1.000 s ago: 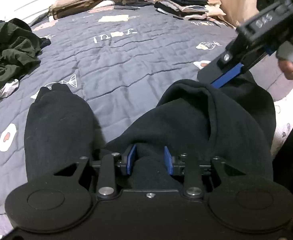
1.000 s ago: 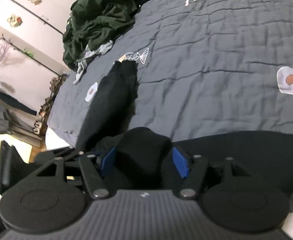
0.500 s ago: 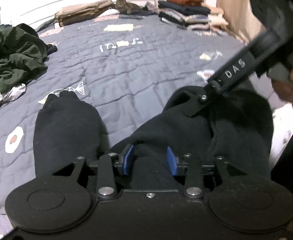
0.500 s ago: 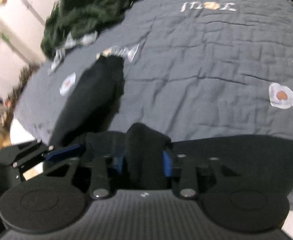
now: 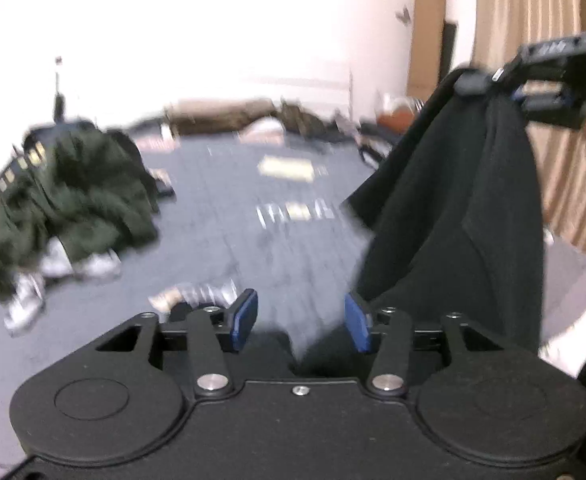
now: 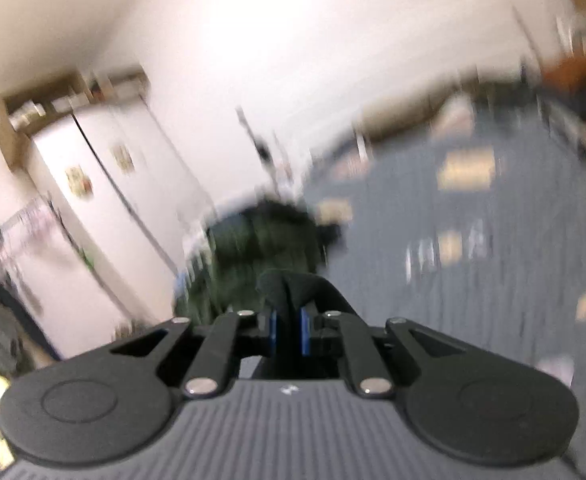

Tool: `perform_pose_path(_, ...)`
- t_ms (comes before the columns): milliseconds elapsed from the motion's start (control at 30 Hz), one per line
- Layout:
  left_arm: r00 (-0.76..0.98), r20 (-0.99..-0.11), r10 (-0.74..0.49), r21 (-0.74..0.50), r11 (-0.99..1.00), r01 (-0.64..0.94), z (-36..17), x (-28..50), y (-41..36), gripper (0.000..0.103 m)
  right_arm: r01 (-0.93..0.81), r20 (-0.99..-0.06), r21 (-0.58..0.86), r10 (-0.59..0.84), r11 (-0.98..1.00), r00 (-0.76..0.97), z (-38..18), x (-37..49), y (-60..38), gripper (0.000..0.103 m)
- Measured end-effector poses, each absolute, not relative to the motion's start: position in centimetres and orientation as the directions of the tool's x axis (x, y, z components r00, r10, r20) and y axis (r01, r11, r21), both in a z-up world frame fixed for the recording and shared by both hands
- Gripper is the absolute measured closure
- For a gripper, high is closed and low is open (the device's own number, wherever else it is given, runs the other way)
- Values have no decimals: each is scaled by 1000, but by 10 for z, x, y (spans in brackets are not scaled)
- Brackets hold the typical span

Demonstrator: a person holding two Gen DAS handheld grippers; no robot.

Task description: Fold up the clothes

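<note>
Black fleece garment hangs, one, pinched by right gripper just closing; left gripper just opening, empty.

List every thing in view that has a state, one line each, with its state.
Left tongs: open, jaws have just been opening, nothing between the pads.
Right tongs: shut on the black garment, having just closed.
Black garment: lifted, hanging from the right tongs.
Dark green clothes: crumpled heap on the bed.
Bed: covered by grey quilt.
</note>
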State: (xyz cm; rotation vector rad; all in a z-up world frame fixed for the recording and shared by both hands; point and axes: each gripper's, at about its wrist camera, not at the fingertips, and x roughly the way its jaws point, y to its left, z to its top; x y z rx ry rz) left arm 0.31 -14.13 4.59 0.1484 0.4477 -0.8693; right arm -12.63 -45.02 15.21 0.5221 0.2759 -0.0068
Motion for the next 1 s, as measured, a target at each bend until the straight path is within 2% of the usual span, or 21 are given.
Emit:
perform_pose_path(100, 579, -403, -709, -54, 650, 758, 59, 8, -141, 40, 70, -148, 438, -5, 896, 989, 196, -145, -464, 92)
perform_pose_path(200, 567, -425, -705, -66, 649, 758, 53, 11, -149, 35, 149, -175, 370, -89, 917, 980, 197, -160, -480, 92)
perform_pose_path(300, 528, -487, -696, -85, 639, 765, 29, 14, -161, 31, 259, -328, 356, -140, 898, 934, 159, -167, -509, 92)
perform_pose_path(433, 467, -567, -679, -105, 621, 776, -5, 17, -176, 31, 401, -545, 348, -165, 847, 822, 81, -176, -542, 92)
perform_pose_path(533, 396, -629, -669, -129, 592, 796, -27, 13, -190, 30, 492, -597, 398, -189, 774, 780, 40, -197, -567, 92)
perform_pose_path(667, 188, -653, -734, -279, 464, 841, -51, -19, -198, 29, 542, -623, 460, -178, 703, 761, 15, -212, -596, 88)
perform_pose_path(767, 100, -654, -749, -344, 414, 843, -65, -41, -208, 16, 511, -616, 472, -146, 719, 774, 16, -215, -599, 85)
perform_pose_path(933, -3, -671, -741, -462, 415, 784, -90, -44, -229, 16, 476, -568, 451, -169, 755, 805, 47, -231, -588, 74)
perform_pose_path(967, -29, -662, -749, -499, 412, 763, -94, -42, -232, 19, 477, -550, 443, -191, 759, 813, 55, -237, -587, 69)
perform_pose_path(1000, -53, -655, -754, -528, 406, 745, -96, -41, -237, 37, 480, -528, 434, -217, 762, 821, 62, -243, -587, 64)
